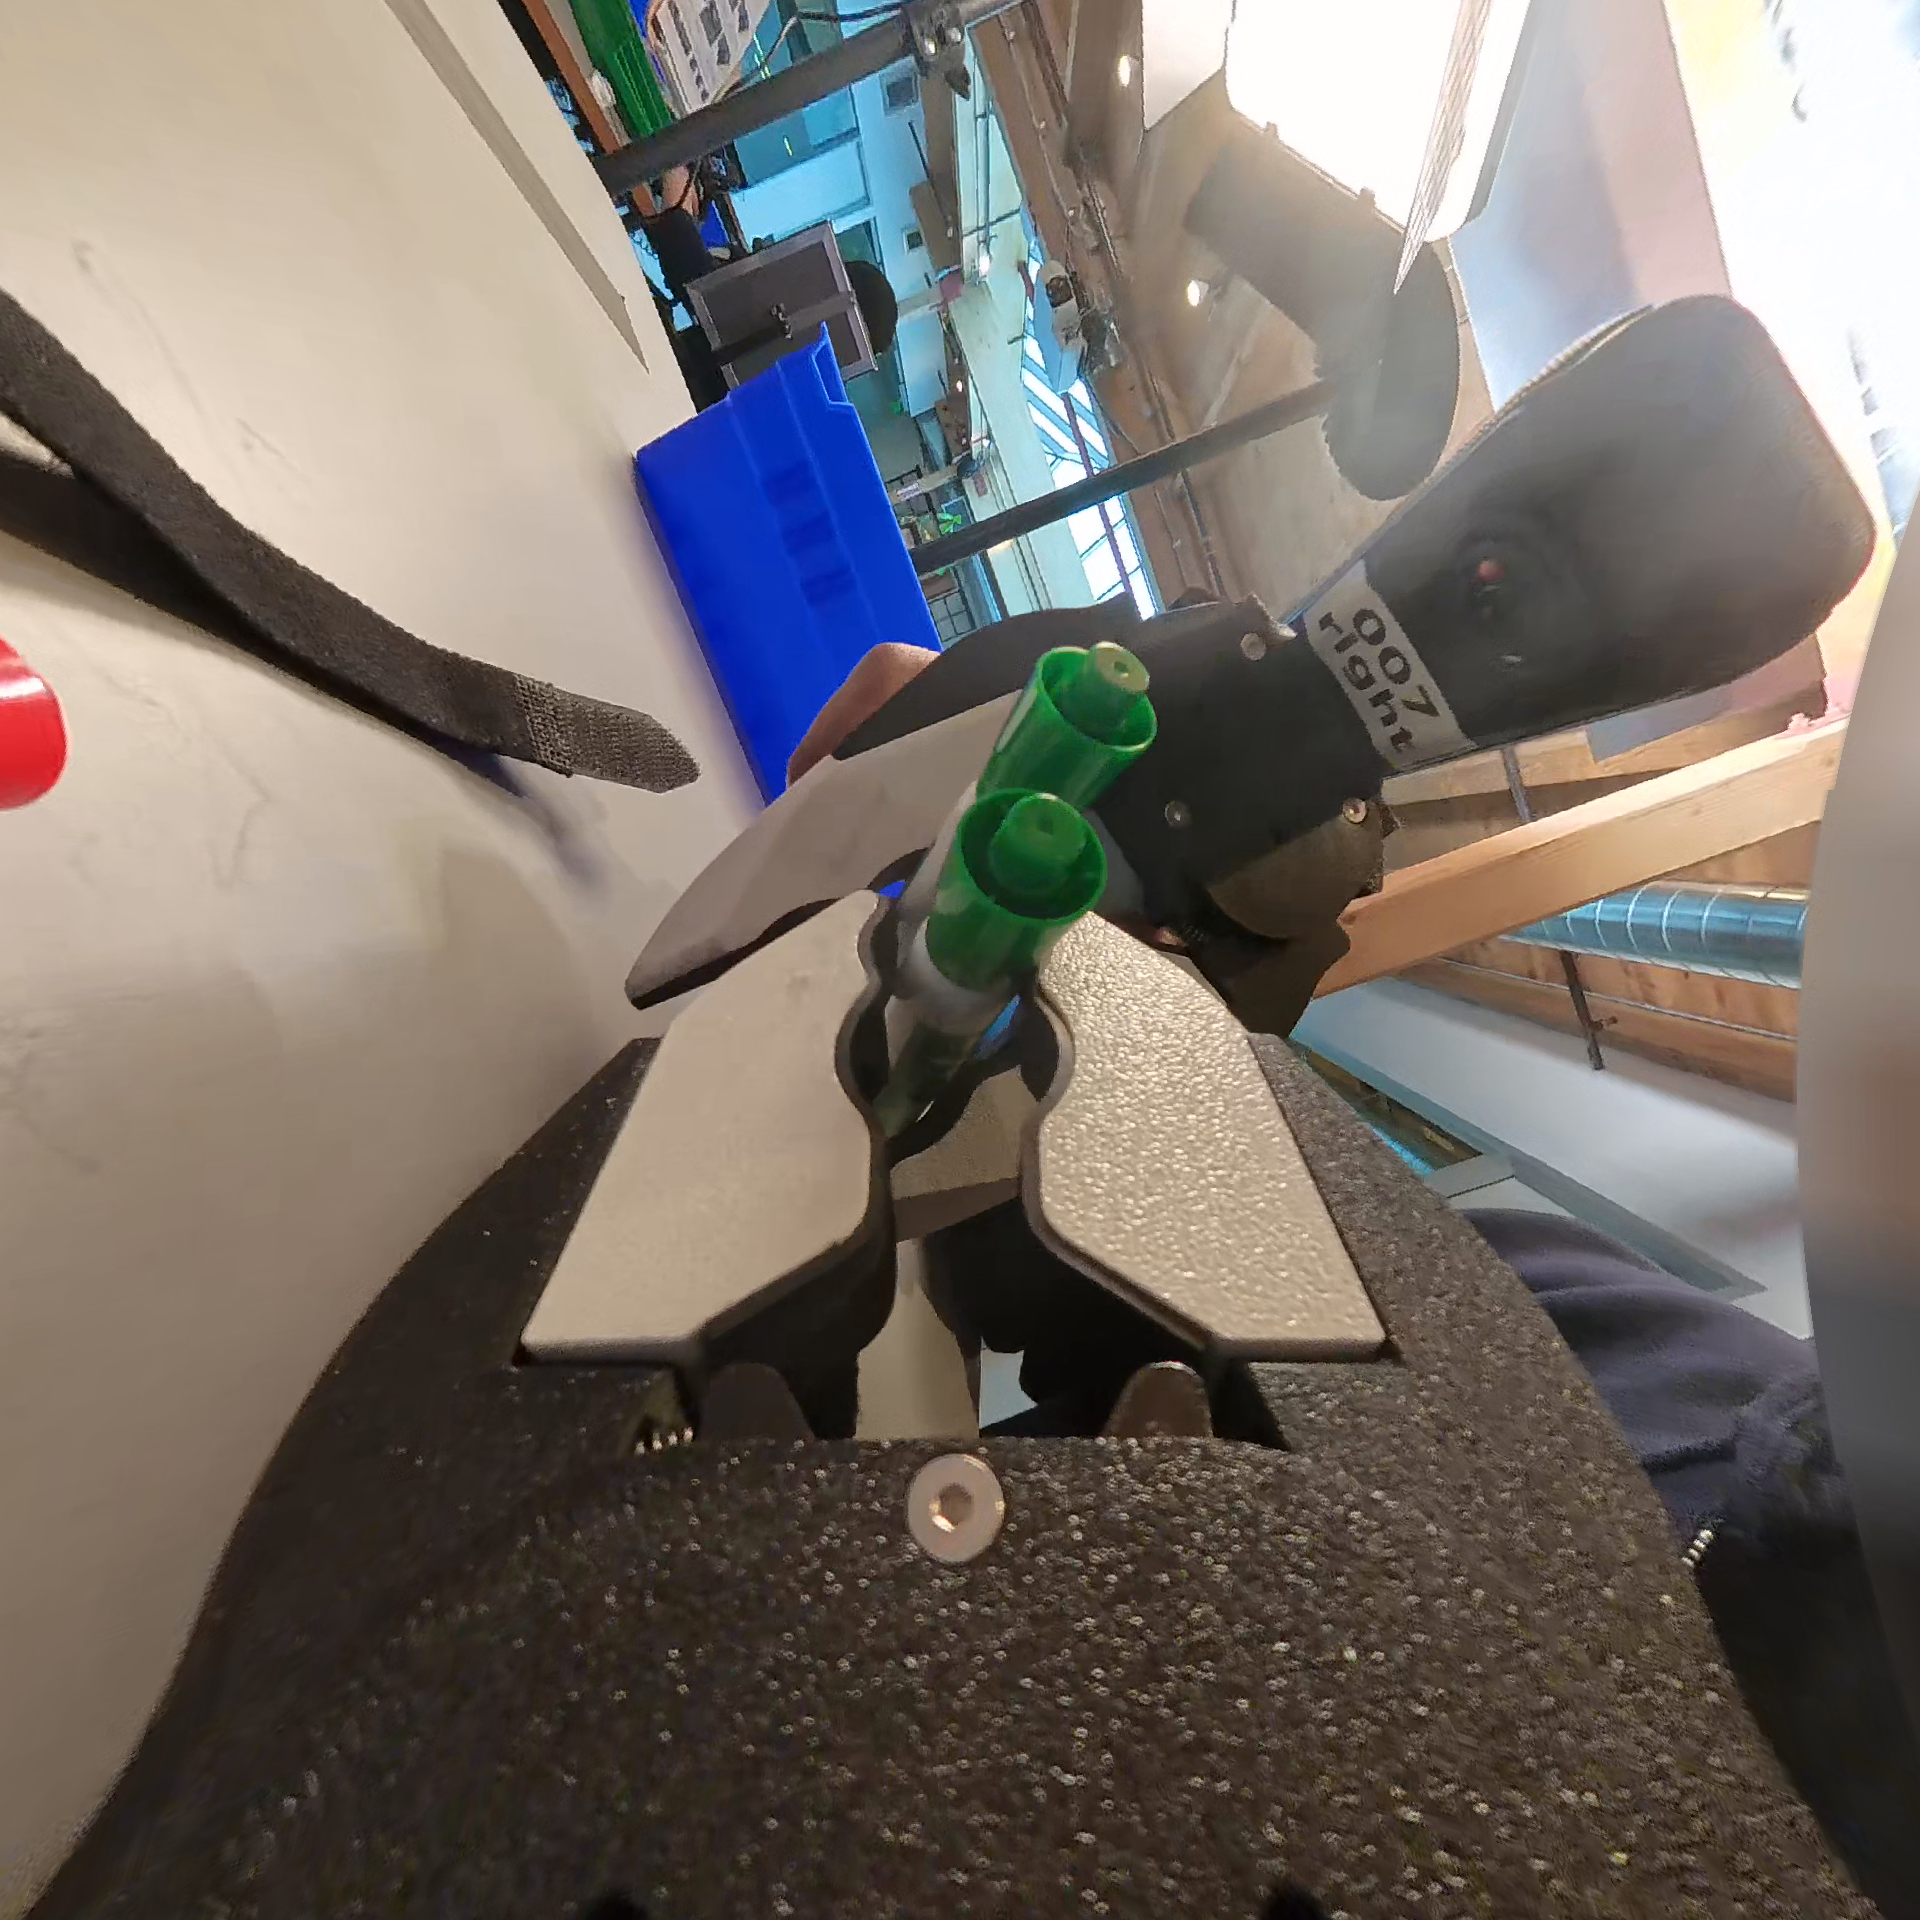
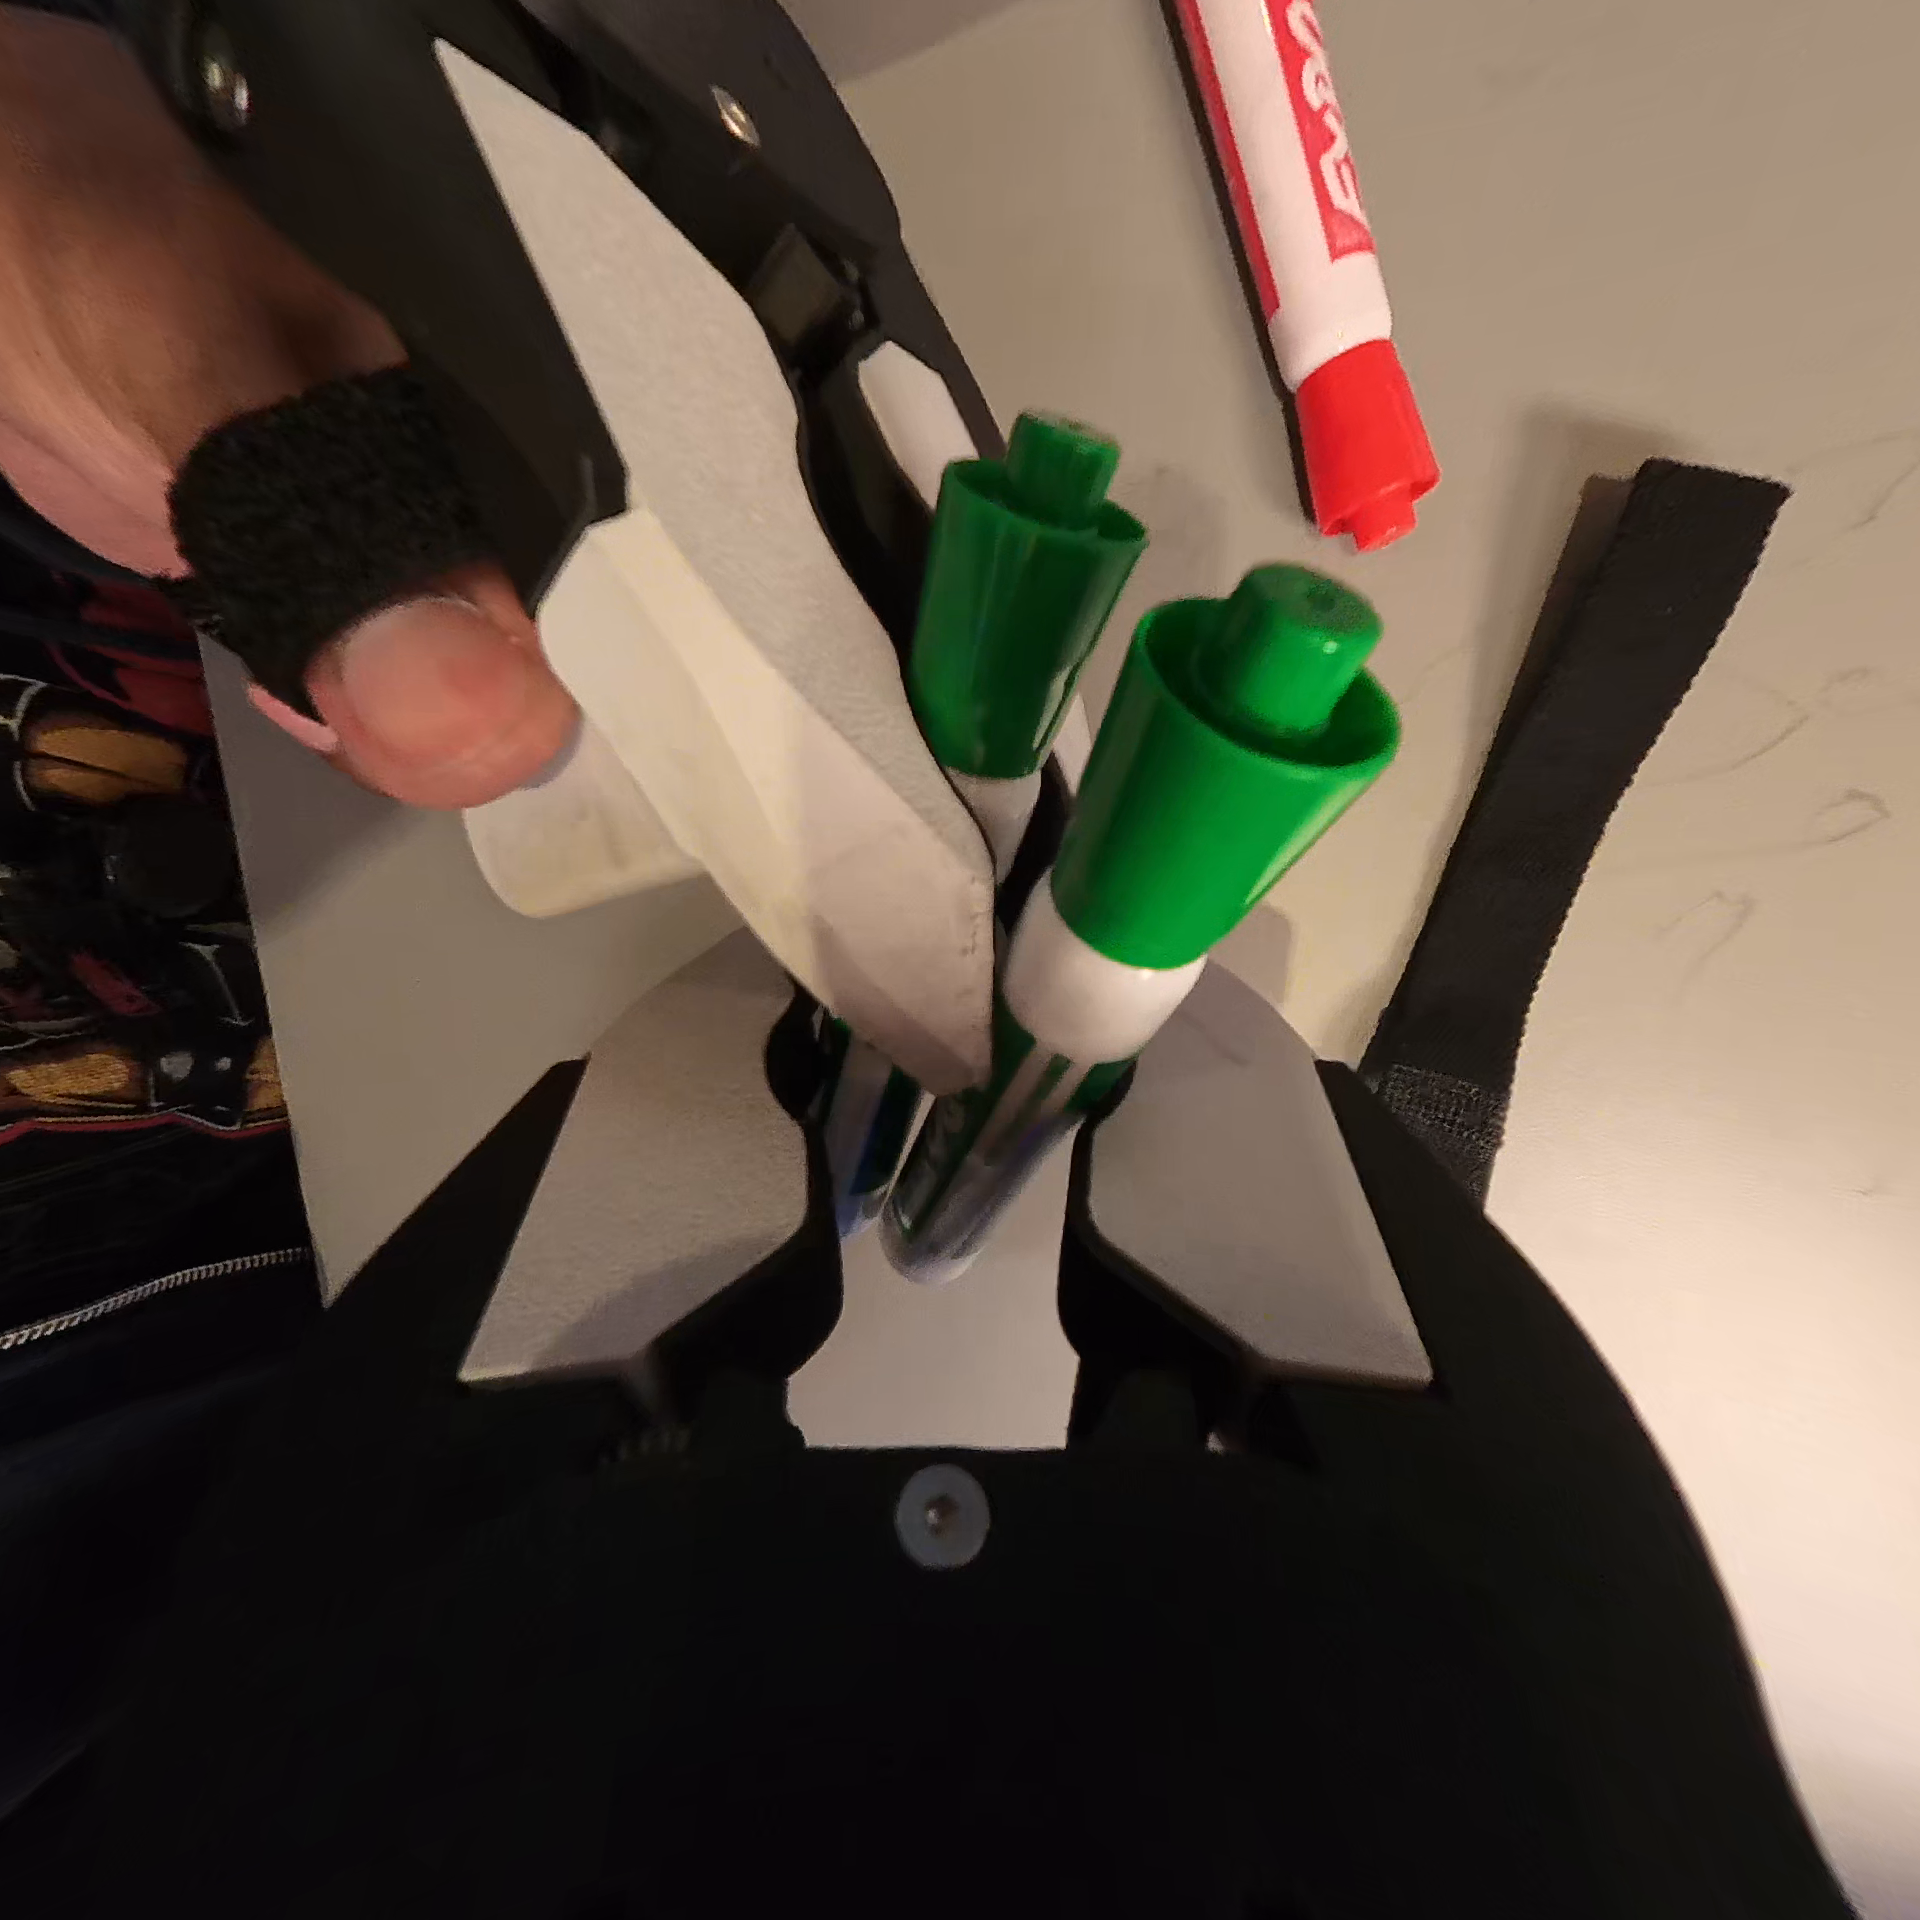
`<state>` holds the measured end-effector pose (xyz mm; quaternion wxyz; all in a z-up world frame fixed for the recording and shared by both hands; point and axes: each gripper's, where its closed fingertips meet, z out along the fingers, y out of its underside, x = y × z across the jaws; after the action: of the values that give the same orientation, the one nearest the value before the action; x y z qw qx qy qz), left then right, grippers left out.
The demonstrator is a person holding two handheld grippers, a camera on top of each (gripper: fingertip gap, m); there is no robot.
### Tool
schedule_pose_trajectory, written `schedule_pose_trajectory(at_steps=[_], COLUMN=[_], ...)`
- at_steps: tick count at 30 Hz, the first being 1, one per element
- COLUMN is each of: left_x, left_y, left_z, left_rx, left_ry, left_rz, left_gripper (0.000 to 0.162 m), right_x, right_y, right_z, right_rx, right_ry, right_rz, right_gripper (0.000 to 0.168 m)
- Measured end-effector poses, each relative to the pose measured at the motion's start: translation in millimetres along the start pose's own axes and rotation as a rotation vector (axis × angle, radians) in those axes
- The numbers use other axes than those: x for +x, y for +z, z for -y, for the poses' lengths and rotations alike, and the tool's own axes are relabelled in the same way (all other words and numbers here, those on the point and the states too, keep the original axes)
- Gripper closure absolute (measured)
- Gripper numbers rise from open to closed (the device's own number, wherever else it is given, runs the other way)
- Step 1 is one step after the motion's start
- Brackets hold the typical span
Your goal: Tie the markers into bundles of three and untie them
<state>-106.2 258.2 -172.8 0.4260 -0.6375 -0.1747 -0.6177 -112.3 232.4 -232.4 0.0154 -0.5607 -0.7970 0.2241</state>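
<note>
A: Two green markers (image 2: 1164,821) stand gripped between both sets of tongs, caps pointing away from each camera. Who has hold of what?

B: The right tongs (image 2: 945,1122) are closed down on the barrels of the pair, low on the shafts. The left tongs (image 1: 951,1023) are also pinched around the green pair, one marker seated in the notch between the plates. In the right wrist view the left tongs come in from the upper left and clamp the same markers just beyond the right tongs' tips.

A: Why two grips on one pair?

B: By my reading, it keeps the markers parallel and lifted off the worktop (image 2: 1662,260) while a bundle is assembled. One grip alone would likely let them splay.

A: A bundle is three. Where is the third?

B: A red marker (image 2: 1320,270) lies flat on the worktop, beyond the right tongs and a little to their right, apart from the green pair. Only its cap shows at the far left edge of the left wrist view.

A: And the tie?

B: A black hook-and-loop strap (image 2: 1579,790) lies loose on the worktop, just right of the right tongs, wrapped around nothing. From the left tongs it stretches off to the left (image 1: 343,655).

A: So how far along?

B: Early, I judge: two gathered, the third and the strap not yet taken up. A blue bin (image 1: 790,561) sits beyond the left tongs.
</note>
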Motion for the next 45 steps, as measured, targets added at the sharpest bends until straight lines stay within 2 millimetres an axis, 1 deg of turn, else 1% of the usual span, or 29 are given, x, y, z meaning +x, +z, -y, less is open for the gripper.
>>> schedule_pose_trajectory(at_steps=[3,6,7,10,14,16,19,22,25,29,33,39,42,45], left_x=[-1.8,-1.6,-1.3,-0.8,-4.9,-6.3,-13.0,-17.4,-21.4,-24.7,-23.3,-19.6,-19.6,-20.0], left_y=[1.2,2.3,2.2,2.7,3.4,2.5,-0.4,-5.4,-10.3,-18.8,-20.7,-16.2,-15.1,-16.8], left_z=[-0.5,-1.5,0.1,2.1,1.6,4.0,7.6,14.1,20.6,32.5,38.8,36.9,32.8,32.0], left_rx=[0.006,-0.015,-0.009,-0.009,-0.013,0.0,0.034,0.092,0.155,0.274,0.349,0.39,0.39,0.405], left_ry=[0.023,0.141,0.182,0.256,0.223,0.206,0.094,0.008,-0.016,-0.042,-0.048,-0.098,-0.103,-0.1], left_rz=[0.025,0.084,0.103,0.137,0.139,0.144,0.14,0.134,0.168,0.218,0.241,0.241,0.25,0.253], left_gripper=[0.14,0.14,0.138,0.138,0.138,0.142,0.144,0.144,0.144,0.144,0.144,0.144,0.144,0.144], right_x=[0.8,0.2,-0.8,0.0,1.8,1.9,5.1,9.5,14.2,18.4,28.8,44.1,47.9,48.1], right_y=[1.1,1.3,1.6,3.5,7.0,8.2,8.0,5.9,6.7,7.1,9.2,12.3,11.6,10.3], right_z=[-2.7,-4.7,-4.5,-2.2,-4.4,-2.8,-0.9,2.5,4.2,11.4,14.1,8.7,6.6,9.0], right_rx=[-0.018,-0.026,-0.026,-0.022,-0.042,-0.038,-0.03,-0.011,-0.005,0.021,0.016,-0.062,-0.078,-0.058], right_ry=[0.021,0.037,0.036,0.044,0.048,0.048,0.04,0.033,0.043,0.047,0.033,-0.036,-0.054,-0.059], right_rz=[0.001,0.013,0.019,0.006,-0.007,-0.014,-0.049,-0.093,-0.138,-0.212,-0.321,-0.472,-0.494,-0.487], right_gripper=[0.123,0.131,0.142,0.142,0.139,0.129,0.119,0.118,0.115,0.108,0.107,0.108,0.112,0.118])
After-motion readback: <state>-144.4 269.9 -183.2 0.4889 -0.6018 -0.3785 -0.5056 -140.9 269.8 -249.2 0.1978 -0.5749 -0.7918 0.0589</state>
